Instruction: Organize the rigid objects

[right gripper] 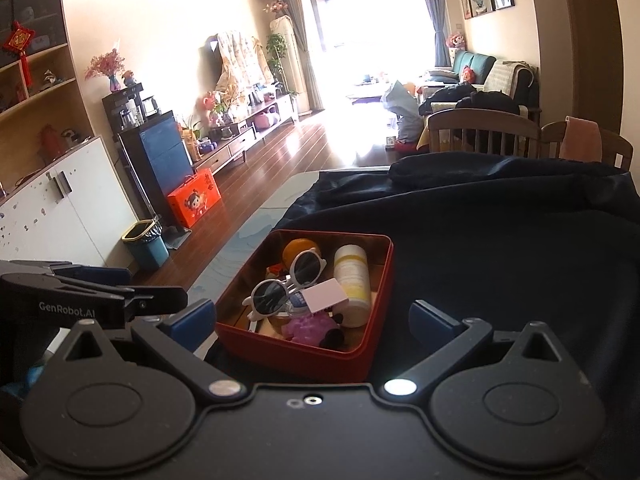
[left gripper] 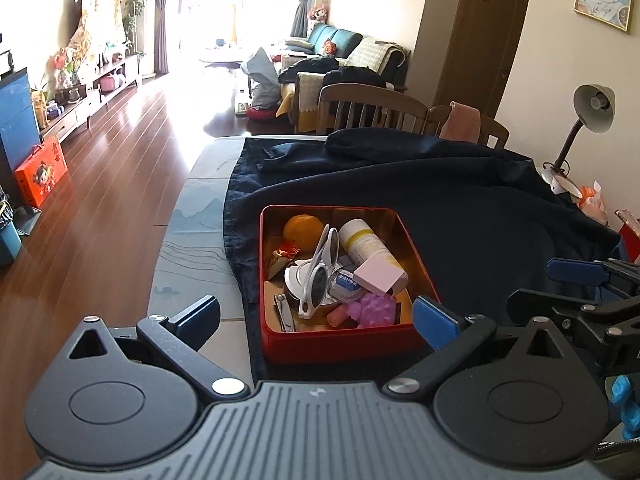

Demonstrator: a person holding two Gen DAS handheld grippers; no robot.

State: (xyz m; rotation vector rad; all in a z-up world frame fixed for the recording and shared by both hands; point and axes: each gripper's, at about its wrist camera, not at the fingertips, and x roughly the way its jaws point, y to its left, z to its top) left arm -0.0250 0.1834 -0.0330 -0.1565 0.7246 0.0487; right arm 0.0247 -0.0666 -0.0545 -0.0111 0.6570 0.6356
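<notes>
Both the left gripper [left gripper: 316, 318] and right gripper [right gripper: 314, 318] are hovering spread wide and empty, the red tin [left gripper: 344, 340] lying at twelve o'clock, sunglasses [left gripper: 320, 276] and bottle [left gripper: 370, 246] piled inside; any reach should be descending slowly, avoiding snagging the dark cloth [left gripper: 480, 208].

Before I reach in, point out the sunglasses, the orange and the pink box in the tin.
sunglasses [left gripper: 318, 276], left wrist view, on the dark lower lens.
orange [left gripper: 303, 230], left wrist view, on the middle of its peel.
pink box [left gripper: 380, 275], left wrist view, on its flat top face.
</notes>
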